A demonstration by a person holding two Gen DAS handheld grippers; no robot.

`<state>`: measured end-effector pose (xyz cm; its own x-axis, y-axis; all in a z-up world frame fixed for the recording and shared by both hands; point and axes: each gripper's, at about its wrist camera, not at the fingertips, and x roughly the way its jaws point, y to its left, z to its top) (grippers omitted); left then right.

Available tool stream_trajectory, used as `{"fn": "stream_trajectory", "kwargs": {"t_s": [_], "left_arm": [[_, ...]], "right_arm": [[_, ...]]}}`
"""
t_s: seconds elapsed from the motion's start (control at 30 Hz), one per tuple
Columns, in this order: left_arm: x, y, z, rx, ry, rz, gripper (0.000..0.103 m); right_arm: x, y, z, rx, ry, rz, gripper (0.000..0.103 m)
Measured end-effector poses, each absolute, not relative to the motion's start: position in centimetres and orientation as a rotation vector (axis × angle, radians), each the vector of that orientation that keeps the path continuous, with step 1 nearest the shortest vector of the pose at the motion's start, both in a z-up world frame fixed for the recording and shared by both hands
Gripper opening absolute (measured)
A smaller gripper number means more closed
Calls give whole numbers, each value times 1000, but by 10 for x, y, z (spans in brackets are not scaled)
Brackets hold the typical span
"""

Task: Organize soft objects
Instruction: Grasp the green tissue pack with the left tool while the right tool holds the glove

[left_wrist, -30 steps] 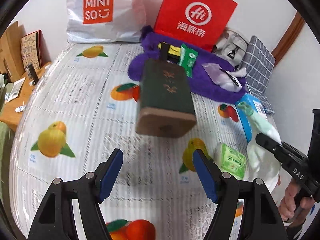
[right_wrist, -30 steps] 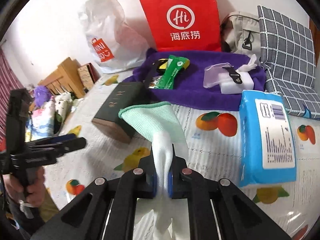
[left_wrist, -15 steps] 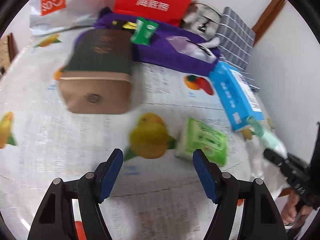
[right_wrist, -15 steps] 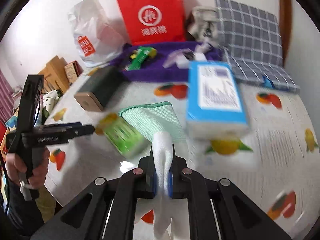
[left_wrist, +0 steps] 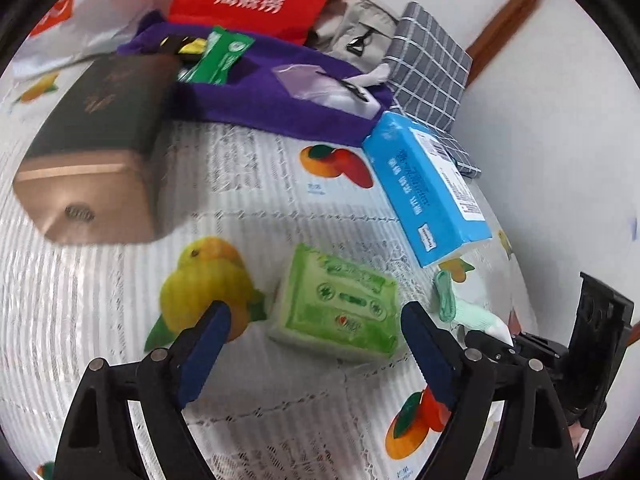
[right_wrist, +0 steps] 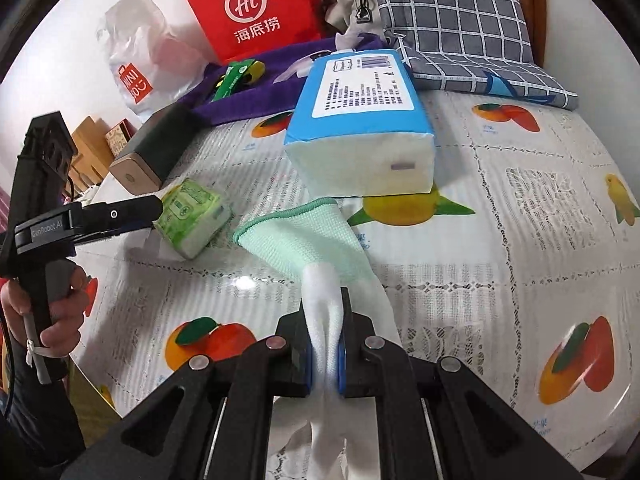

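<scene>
My left gripper (left_wrist: pixel 314 326) is open, its blue pads on either side of a green tissue pack (left_wrist: pixel 342 306) that lies on the fruit-print tablecloth. The same pack shows in the right wrist view (right_wrist: pixel 192 212), with the left gripper (right_wrist: pixel 150 210) just beside it. My right gripper (right_wrist: pixel 324 344) is shut on a white and mint-green glove (right_wrist: pixel 316 248), whose cuff hangs forward over the table. The glove also shows in the left wrist view (left_wrist: pixel 460 306). A blue tissue pack (right_wrist: pixel 360 120) lies just beyond the glove.
A dark green box with a gold end (left_wrist: pixel 96 148) lies left. A purple cloth (left_wrist: pixel 280 96) holds a green sachet and a plastic pouch. A red paper bag (right_wrist: pixel 256 8), a white Miniso bag (right_wrist: pixel 136 56) and a checked cushion (right_wrist: pixel 460 20) stand at the back.
My left gripper moved right and down from the dark box to straddle the green tissue pack. My right gripper with the glove moved back toward the near edge, in front of the blue pack.
</scene>
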<state>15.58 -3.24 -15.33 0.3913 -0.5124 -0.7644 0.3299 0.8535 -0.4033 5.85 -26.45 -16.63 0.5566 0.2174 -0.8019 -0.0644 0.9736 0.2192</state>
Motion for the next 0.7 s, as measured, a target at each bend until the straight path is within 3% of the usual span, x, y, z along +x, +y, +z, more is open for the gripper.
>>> {"fn": "stream_trajectory", "kwargs": {"t_s": [0.37,0.63,0.7], "left_arm": [[147,-85,-154,183,1002,-462,87],[157,-77,-162,53,1048,-455,86],[154,-78,-162,61,1048,-457,79]], "right_arm": [[58,-271,-167,164,965,159,9],[59,-271,-170,173,967,162,11],[59,-271,-171,174,968,161,11]]}}
